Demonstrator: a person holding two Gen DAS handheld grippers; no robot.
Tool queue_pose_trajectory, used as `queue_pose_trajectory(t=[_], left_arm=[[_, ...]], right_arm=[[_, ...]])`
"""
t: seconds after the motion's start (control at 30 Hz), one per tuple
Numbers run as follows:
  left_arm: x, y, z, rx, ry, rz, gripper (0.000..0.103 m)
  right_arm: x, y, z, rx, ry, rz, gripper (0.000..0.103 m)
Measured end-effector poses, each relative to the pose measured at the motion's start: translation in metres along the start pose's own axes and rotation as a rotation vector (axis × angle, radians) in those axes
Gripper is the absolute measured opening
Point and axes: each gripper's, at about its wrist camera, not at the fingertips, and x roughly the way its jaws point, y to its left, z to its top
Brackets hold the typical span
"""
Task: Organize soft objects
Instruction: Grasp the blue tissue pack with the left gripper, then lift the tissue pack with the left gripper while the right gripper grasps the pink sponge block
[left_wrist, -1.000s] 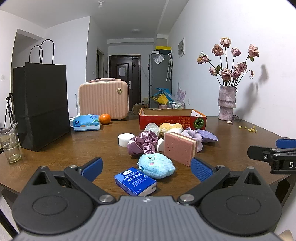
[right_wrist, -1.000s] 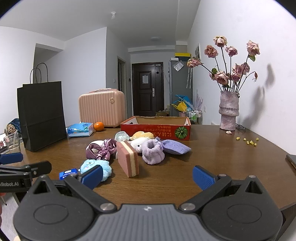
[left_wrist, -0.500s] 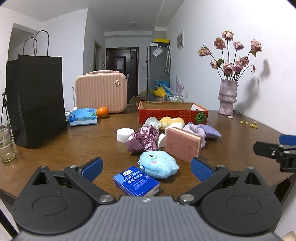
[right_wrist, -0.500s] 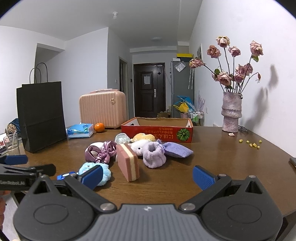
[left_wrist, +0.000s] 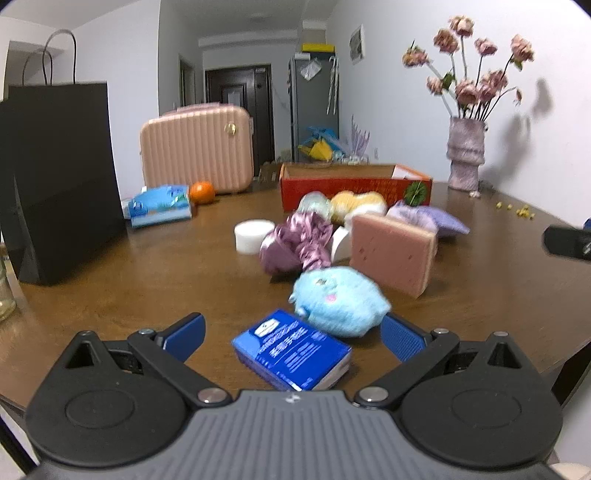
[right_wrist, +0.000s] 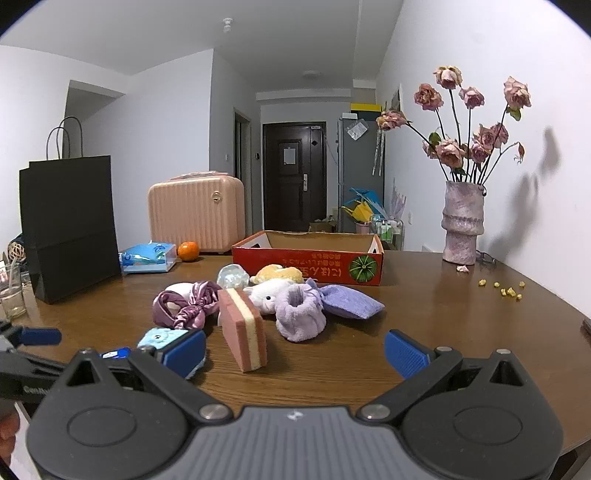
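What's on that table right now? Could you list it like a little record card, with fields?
Surface: wooden table
Soft pile: pink sponge, purple satin scrunchie, lilac plush slipper, white plush toy, blue fluffy toy
Container: red cardboard box, open, behind the pile
Nearest left gripper: blue tissue pack
Left gripper: open, empty
Right gripper: open, empty
Other: black paper bag, pink suitcase, orange, vase of dried roses

Even indoor light; left view motion-blurred, right sharp; fisheye edges bowed; flower shadows (right_wrist: 532, 206) on wall
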Motion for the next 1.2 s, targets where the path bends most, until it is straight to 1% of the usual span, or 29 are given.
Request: queue_pose_trajectory(t=[0.2, 0.3, 0.53, 0.63, 0.67, 0.73, 0.87, 1.2], left_arm=[[0.031, 0.008, -0.010, -0.013, 0.071, 0.019, 0.103], [0.046, 0.010, -0.015, -0.010, 0.093, 0.017, 0.103], [0.063, 0.012, -0.019, -0.007, 0.085, -0.008, 0.103], [0.068, 0.011, -0.021, -0.008, 0.087, -0.022, 0.091], [0.069, 0.011, -0.022, -0.008, 0.086, -0.028, 0.090], [0.070, 0.011, -0.023, -0.011, 0.091, -0.034, 0.089], [0.067, 0.011, -0.024, -0.016, 0.075, -0.046, 0.089], [0.054, 0.017, -0.016, -0.024, 0.028, -0.017, 0.089]], right_arm=[[0.011, -0.002, -0.004, 0.017, 0.022, 0.000, 0.103], [0.016, -0.003, -0.007, 0.023, 0.037, 0.003, 0.103], [0.022, 0.000, -0.013, 0.022, 0.057, 0.013, 0.103], [0.024, 0.003, -0.016, 0.018, 0.063, 0.018, 0.103], [0.025, 0.004, -0.017, 0.016, 0.066, 0.020, 0.103], [0.027, 0.005, -0.018, 0.013, 0.073, 0.022, 0.103], [0.033, 0.007, -0.021, 0.009, 0.092, 0.025, 0.103], [0.053, 0.015, -0.019, -0.008, 0.119, 0.036, 0.103]])
